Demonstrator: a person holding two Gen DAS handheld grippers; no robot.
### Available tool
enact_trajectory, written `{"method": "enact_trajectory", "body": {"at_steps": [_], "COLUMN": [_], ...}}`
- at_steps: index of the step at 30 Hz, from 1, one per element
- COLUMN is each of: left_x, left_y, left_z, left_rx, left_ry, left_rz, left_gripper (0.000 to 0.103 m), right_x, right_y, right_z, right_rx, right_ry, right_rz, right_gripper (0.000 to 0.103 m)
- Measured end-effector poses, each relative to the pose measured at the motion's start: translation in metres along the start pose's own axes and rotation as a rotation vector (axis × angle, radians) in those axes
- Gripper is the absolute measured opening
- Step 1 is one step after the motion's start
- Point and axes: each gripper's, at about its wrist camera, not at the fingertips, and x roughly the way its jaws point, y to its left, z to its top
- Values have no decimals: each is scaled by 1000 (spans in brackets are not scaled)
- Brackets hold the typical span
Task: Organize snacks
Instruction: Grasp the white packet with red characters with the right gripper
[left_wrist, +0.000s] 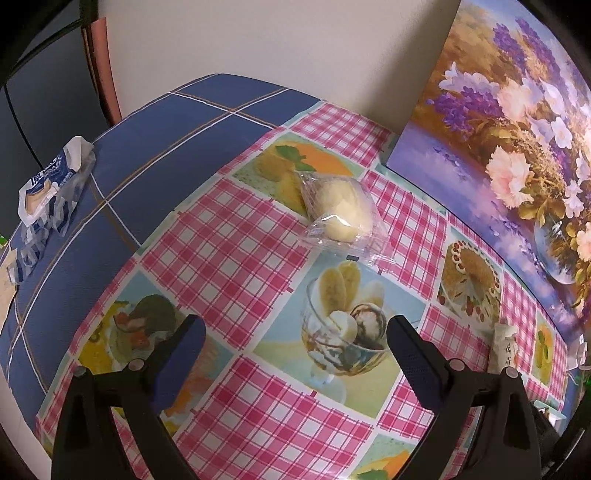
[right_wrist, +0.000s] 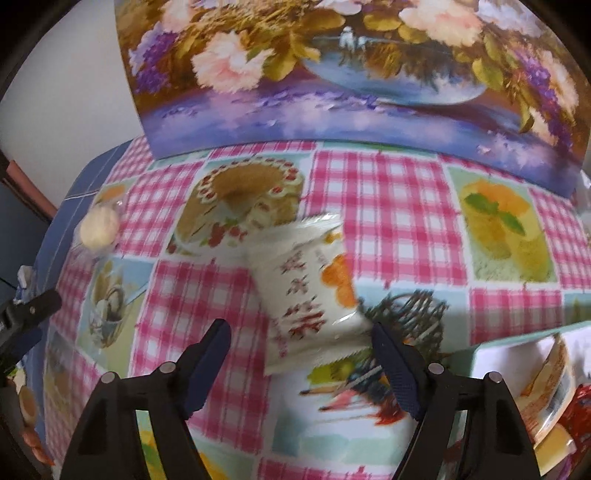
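Snacks (left_wrist: 338, 212) on checked tablecloth (left_wrist: 236, 236)

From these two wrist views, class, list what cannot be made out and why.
- White snack packet, right wrist view: print smeared by motion blur, unreadable.
- Blue-and-white wrapper, left wrist view: crumpled at the frame's edge; contents unclear.
- Box, right wrist view: cut off by the right edge.
- Small packet, left wrist view: too small to identify.

Pink-and-white gingham tablecloth (left_wrist: 236, 236) with pastel dessert panels. Navy cloth (left_wrist: 155, 147) crossed by white and tan lines. Pale yellow bun (left_wrist: 338, 210) in clear wrap. White packet (right_wrist: 310, 291), red characters, orange fruit print. Purple, pink and gold floral painting (right_wrist: 332, 74).
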Motion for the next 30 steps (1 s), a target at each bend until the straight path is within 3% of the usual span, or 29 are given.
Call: {"method": "enact_trajectory", "body": {"at_steps": [6,13,18,22,30], "left_x": [6,8,11,11,7], "left_y": [-10,-29,-41,-48,-61], "left_z": [-2,-4,-7,-10,-13], "left_rx": [27,89,129,159,201], "left_ry": [10,6,12,16,12], "left_rz": [-3,10,15,22,33], "left_gripper": [99,99,99,99,99], "right_x": [3,14,17,15,14], "right_y": [-1,6,14,18,9], "right_z": [10,13,8,8,11], "right_rx": [-43,-63,-101,-116,-72], "right_ry": [-47,-32,-32,-48,-57], "right_rz": [-80,-50,-89,-100,-85], "right_gripper": [81,81,81,63,56]}}
